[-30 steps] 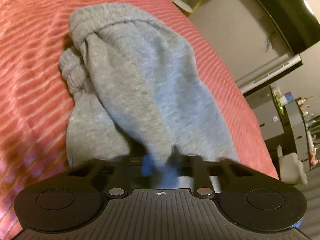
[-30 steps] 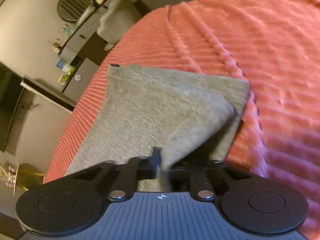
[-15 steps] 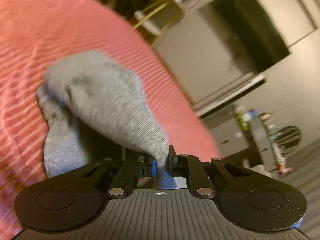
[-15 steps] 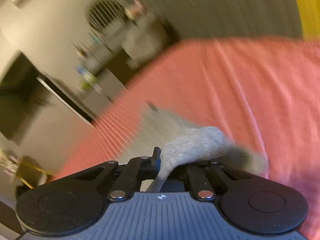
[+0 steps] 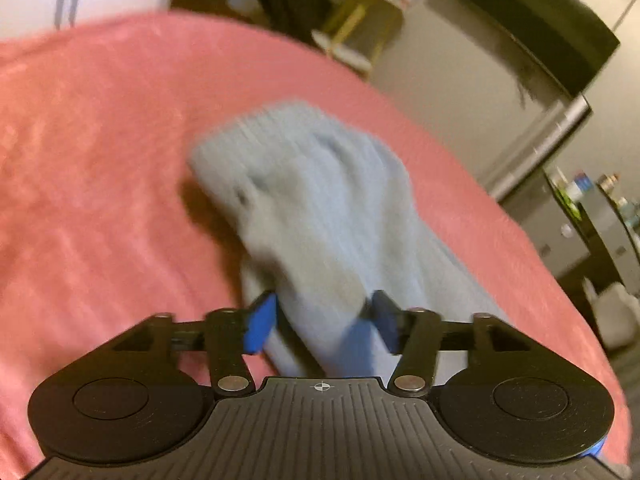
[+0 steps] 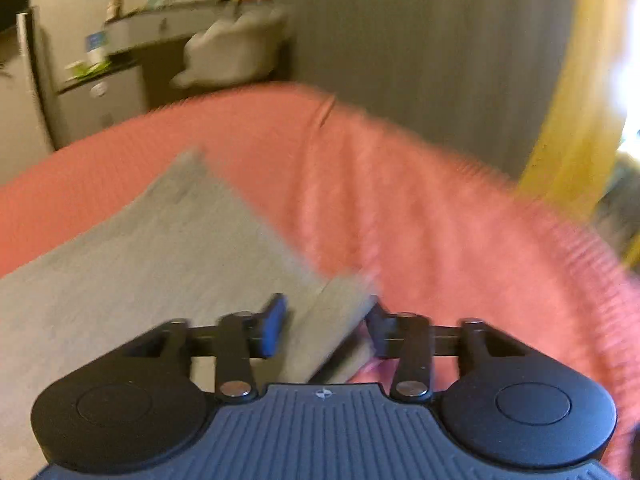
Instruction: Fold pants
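Note:
The grey pants (image 5: 312, 200) lie bunched and folded on the pink ribbed bedcover (image 5: 100, 160). My left gripper (image 5: 322, 322) hovers just over their near end. Its jaws are opening, and a fold of cloth lies between the blue pads (image 5: 260, 324) without being pinched. In the right wrist view the pants (image 6: 140, 260) spread flat to the left. My right gripper (image 6: 326, 326) is also opening over a folded corner of the cloth, which sits loosely between its pads (image 6: 274, 324). Both views are blurred by motion.
The bedcover (image 6: 440, 220) drops off at the far edge. Beyond it stand a grey cabinet with bottles (image 5: 580, 216), a yellow side table (image 5: 360, 28), a dark screen (image 5: 540, 20), a shelf with a pale bundle (image 6: 232, 56) and a yellow curtain (image 6: 580, 120).
Both grippers were shut on folds of the pants and carried them. Now both pairs of jaws have parted, the cloth has slipped free onto the bed, and both cameras have risen and rolled.

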A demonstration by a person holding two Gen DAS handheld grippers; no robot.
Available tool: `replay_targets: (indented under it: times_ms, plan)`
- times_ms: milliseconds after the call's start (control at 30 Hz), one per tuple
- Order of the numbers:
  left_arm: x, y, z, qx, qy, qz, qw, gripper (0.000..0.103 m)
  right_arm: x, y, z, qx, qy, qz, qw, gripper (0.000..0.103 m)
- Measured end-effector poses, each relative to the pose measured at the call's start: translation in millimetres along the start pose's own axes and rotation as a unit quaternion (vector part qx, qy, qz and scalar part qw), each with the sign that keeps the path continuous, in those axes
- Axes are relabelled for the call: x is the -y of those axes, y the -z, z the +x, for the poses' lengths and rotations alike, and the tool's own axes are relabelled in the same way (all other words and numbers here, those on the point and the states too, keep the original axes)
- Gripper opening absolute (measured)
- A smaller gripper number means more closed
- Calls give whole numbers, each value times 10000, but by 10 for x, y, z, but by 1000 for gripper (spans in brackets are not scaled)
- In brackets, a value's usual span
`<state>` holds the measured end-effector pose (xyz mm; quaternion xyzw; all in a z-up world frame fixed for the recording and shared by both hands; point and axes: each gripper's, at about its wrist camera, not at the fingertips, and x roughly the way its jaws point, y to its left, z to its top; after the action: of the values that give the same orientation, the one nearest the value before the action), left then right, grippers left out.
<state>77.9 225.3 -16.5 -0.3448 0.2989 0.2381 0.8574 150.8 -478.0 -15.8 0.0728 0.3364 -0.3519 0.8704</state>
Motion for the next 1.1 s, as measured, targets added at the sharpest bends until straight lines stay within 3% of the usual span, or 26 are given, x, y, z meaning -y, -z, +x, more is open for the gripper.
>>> replay_targets:
  times_ms: [33, 100, 167, 233, 333, 367, 467, 533, 600, 667, 733, 767, 800, 867, 900, 967, 1033, 1100]
  plan:
    - [-77, -40, 13, 61, -60, -58, 9999, 73, -44, -26, -134, 362, 182, -99, 9991, 51]
    - [-258, -42, 46, -30, -80, -428, 9990, 74, -156, -29, -393, 892, 47, -140, 9959, 57]
    - [-448, -44, 195, -288, 292, -978, 9944, 75, -315, 4, -571, 1025, -722, -27, 9921, 64]
    - [-521, -67, 357, -406, 556, -1219, 9902, 75, -586, 85, -636, 765, -1724, 25, 9821, 67]
    - [-501, -242, 560, -330, 695, -1325, 9882, 74, -1157, 293, -615, 94, -2820, -243, 9591, 67]
    - [-520, -244, 627, -318, 748, -1447, 9861, 66, -1352, 362, -624, -91, -3073, -369, 9508, 67]
    - [-520, -394, 786, -531, 896, -1879, 9766, 25, -1822, 573, -643, -426, -3678, -563, 9272, 67]
    - [-442, -423, 684, -330, 1008, -1729, 9792, 20, -2050, 720, -671, -501, -3755, -794, 9221, 67]
    - [-302, -456, 441, 165, 1130, -1157, 9867, 19, -2128, 840, -704, -305, -3622, -1177, 9242, 67]
    - [-173, -409, 127, 649, 1181, -680, 9885, 19, -2111, 912, -775, -98, -3630, -1472, 9200, 68]
    - [-161, -348, -20, 957, 949, -271, 9905, 21, -2045, 893, -738, -193, -3693, -1239, 9208, 68]
    - [-177, -316, 16, 918, 692, -78, 9933, 25, -1992, 919, -744, -231, -3744, -1117, 9202, 68]
    - [-211, -285, 124, 657, 267, 29, 9975, 36, -1978, 921, -730, -256, -3753, -1044, 9207, 68]
    - [-296, -256, 347, -31, -659, -80, 9978, 39, -2009, 955, -754, -227, -3698, -1090, 9224, 69]
    - [-307, -235, 350, -53, -928, -195, 9955, 45, -2019, 973, -776, -197, -3645, -1177, 9235, 71]
    - [-205, -179, 179, 332, -977, -174, 9945, 48, -2093, 995, -811, -151, -3571, -1362, 9240, 72]
    - [58, -103, 7, 750, -1277, 315, 9885, 54, -2048, 992, -785, -142, -3549, -1393, 9243, 72]
    - [330, 20, -160, 1188, -1273, 762, 9818, 64, -2060, 987, -761, -165, -3602, -1299, 9237, 72]
